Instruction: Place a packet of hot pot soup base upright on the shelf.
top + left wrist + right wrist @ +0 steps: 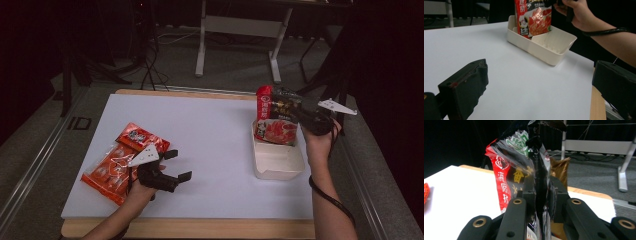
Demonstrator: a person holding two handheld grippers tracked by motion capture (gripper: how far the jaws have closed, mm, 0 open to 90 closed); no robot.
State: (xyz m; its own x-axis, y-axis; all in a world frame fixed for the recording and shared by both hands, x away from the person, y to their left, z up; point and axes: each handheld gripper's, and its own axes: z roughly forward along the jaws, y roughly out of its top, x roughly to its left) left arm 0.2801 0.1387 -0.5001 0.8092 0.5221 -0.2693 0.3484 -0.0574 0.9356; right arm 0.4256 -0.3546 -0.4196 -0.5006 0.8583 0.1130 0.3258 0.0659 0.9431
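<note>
Count: one cream two-compartment box (pixel 278 161) on the white table (pixel 210 130); two snack packets. Right tongs (pixel 299 114) nearly closed, pinching the top of the red-and-black packet (pixel 276 117), which stands upright in the box's far compartment. Left tongs (pixel 178 165) wide open, empty, well left of the box, beside the flat red packet (pixel 122 161).
</note>
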